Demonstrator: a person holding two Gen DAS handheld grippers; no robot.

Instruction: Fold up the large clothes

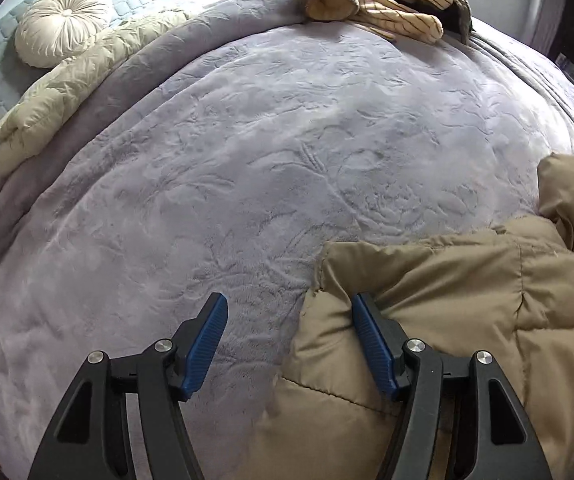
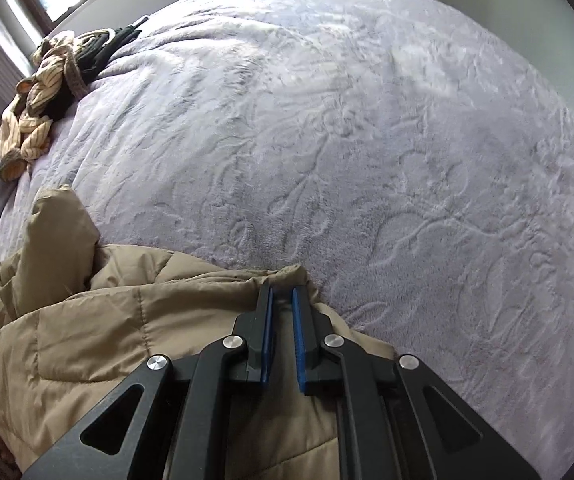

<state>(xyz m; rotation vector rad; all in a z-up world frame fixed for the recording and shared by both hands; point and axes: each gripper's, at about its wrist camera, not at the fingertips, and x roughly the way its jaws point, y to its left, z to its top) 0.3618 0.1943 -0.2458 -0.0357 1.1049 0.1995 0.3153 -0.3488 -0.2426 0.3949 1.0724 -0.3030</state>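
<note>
**Coat edge pinched by right gripper, left gripper wide open**

The left gripper (image 1: 289,312) has its 2 jaws spread wide. Between them lies the purple blanket (image 1: 247,140) on one side and the near corner of the tan coat (image 1: 447,300) on the other. The right-hand jaw's blue pad (image 1: 371,344) sits against a fold of the coat, while the left-hand pad rests over bare blanket; nothing is pinched between them. The coat spreads away to the right of these jaws and below them, quilted in panels, with a raised flap standing up far to the right.

Far ahead of the left jaws, at the top edge of the bed, is a heap of striped clothes (image 1: 375,0). Ahead and well to the left are a round pillow (image 1: 63,22) and a cream duvet (image 1: 83,80) bunched along the blanket's edge.

The right gripper (image 2: 283,294) has its 2 jaws drawn close together with only a narrow gap, and a strip of the coat (image 2: 127,320) edge runs up between the blue pads, so it is gripping the coat at its hem corner. The coat lies to the left of and beneath these jaws; blanket (image 2: 367,120) fills everything ahead and to the right. The striped clothes (image 2: 43,92) sit far ahead and to the left.
</note>
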